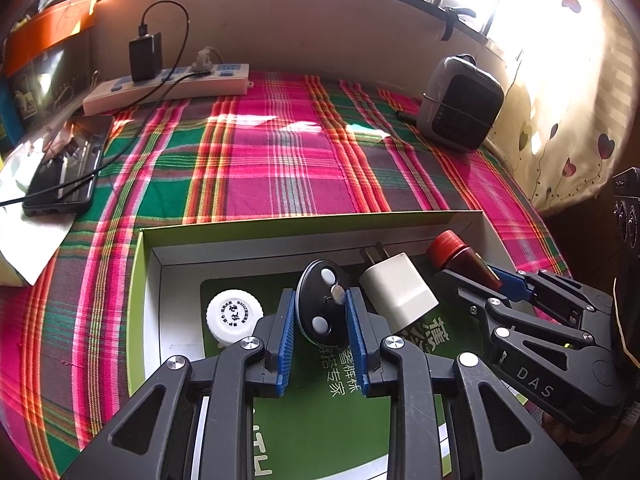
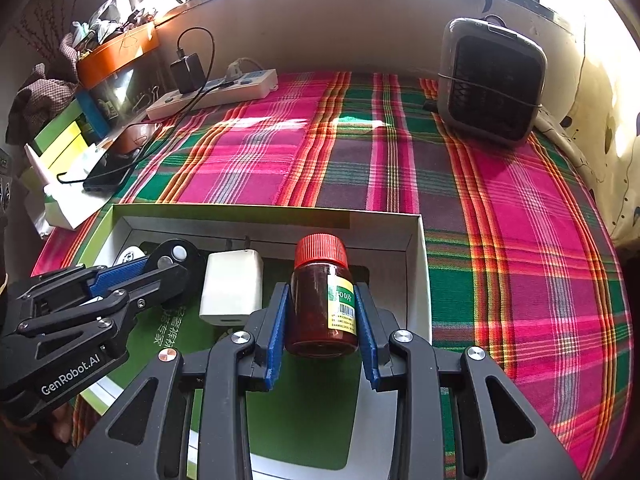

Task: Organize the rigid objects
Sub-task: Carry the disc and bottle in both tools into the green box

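Observation:
An open box [image 1: 152, 256] with a green and white floor lies on the plaid cloth; it also shows in the right wrist view [image 2: 420, 264]. My left gripper [image 1: 320, 308] is shut on a black oval disc [image 1: 320, 304] with white dots, held inside the box. My right gripper [image 2: 320, 312] is shut on a brown pill bottle [image 2: 316, 304] with a red cap, at the box's right end. A white charger plug [image 1: 400, 292] lies between them. A white bottle cap [image 1: 234, 316] lies at the box's left.
A power strip [image 1: 168, 88] with a black adapter [image 1: 146, 56] sits at the back left. A phone [image 1: 68, 164] lies left on its cable. A grey speaker-like device [image 1: 460, 104] stands at the back right. A curtain [image 1: 568, 100] hangs right.

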Tool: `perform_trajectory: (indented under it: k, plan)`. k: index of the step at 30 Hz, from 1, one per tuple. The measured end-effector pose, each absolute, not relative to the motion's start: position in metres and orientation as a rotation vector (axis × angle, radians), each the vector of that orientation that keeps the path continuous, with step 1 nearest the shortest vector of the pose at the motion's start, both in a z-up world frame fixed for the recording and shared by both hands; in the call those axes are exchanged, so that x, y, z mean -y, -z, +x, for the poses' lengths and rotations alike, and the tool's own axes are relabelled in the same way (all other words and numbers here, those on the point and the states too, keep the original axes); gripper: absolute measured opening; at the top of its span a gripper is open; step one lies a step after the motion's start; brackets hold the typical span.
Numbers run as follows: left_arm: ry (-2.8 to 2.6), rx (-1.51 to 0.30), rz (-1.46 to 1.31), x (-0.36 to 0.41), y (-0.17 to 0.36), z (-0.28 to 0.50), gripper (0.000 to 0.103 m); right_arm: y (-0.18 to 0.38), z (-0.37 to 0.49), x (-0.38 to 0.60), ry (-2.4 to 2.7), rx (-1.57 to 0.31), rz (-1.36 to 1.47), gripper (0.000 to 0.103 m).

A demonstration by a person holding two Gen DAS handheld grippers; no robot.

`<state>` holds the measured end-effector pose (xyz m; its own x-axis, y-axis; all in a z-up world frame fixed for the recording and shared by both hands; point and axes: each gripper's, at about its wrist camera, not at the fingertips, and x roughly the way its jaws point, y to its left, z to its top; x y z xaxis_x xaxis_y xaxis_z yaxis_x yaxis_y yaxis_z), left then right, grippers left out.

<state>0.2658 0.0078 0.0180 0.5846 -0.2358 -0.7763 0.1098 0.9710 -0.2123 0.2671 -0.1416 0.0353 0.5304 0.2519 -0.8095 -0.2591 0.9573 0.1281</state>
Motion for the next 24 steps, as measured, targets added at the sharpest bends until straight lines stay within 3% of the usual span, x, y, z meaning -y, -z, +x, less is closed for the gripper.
perform_trajectory:
  k: [10, 24]
  plan:
    - [0.201, -0.902, -0.144, -0.009, -0.022, 0.263, 0.032, -0.036, 0.268, 0.143, -0.297, -0.96, -0.002, 0.035]
    - [0.205, -0.881, -0.136, -0.007, -0.032, 0.253, 0.033, -0.044, 0.26, 0.146, -0.284, -0.933, 0.011, 0.043]
